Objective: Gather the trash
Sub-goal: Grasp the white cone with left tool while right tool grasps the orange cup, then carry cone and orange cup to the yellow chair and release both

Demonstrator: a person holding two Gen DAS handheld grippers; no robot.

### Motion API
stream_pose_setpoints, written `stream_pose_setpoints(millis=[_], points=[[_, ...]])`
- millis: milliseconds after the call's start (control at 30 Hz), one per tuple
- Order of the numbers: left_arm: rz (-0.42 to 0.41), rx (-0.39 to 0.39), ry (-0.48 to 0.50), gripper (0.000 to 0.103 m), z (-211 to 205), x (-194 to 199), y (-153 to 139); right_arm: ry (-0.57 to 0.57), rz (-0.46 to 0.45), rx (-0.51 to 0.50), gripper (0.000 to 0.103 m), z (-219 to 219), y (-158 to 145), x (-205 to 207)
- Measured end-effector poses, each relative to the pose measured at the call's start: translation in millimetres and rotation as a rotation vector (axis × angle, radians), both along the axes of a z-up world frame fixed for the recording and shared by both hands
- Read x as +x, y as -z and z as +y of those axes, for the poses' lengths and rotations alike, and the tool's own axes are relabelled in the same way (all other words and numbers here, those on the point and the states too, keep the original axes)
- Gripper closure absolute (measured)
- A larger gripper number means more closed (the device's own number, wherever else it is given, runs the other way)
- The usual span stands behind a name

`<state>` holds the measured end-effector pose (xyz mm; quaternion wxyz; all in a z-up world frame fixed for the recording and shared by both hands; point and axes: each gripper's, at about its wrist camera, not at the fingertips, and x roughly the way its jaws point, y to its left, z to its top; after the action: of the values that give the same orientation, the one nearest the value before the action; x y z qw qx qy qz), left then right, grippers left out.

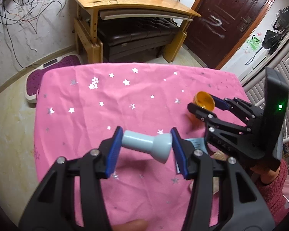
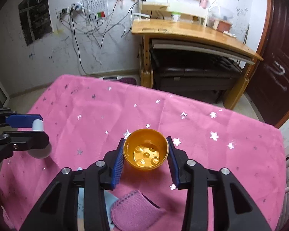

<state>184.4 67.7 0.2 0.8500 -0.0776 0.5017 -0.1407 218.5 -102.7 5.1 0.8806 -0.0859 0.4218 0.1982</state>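
Pale blue funnel-shaped piece (image 1: 147, 145) sits crosswise, clamped between the left tongs (image 1: 146, 148) above the pink starred bench (image 1: 86, 100); at 2 o'clock, the right tongs (image 2: 145, 158) grip an orange cup (image 2: 145, 151). Bench edges lie well apart.

We find the left gripper (image 1: 146, 147) over the near part of the cloth-covered desk (image 1: 86, 104), a funnel-shaped piece (image 1: 147, 146) crosswise between its jaws. To its right and farther in, the right gripper (image 2: 146, 155) holds a cup (image 2: 145, 151). Behind the desk stands a wooden table (image 1: 133, 4), a bench (image 1: 136, 36) beneath it.
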Motion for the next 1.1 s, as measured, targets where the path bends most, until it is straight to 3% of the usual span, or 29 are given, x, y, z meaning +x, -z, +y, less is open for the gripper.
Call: stream_pose_setpoints(millis=[300,600,867,1100], points=[[-0.04,0.04,0.019,0.054,-37.7,-4.7,-24.8,0.058,-0.059,0.083,0.068,-56.7,-29.4,-24.3],[-0.065,0.077,0.117,0.054,-118.5,-3.6,-40.0,0.241,-0.125,0.169,0.068,-180.4,-45.5,-61.1],[-0.078,0.07,0.257,0.054,-222.0,-8.2,-46.6,0.448,-0.155,0.197,0.067,-301.5,-33.8,-101.5],[-0.069,0.051,0.373,0.054,-314.0,-18.4,-43.9,0.602,-0.122,0.19,0.067,-380.7,2.0,-125.9]])
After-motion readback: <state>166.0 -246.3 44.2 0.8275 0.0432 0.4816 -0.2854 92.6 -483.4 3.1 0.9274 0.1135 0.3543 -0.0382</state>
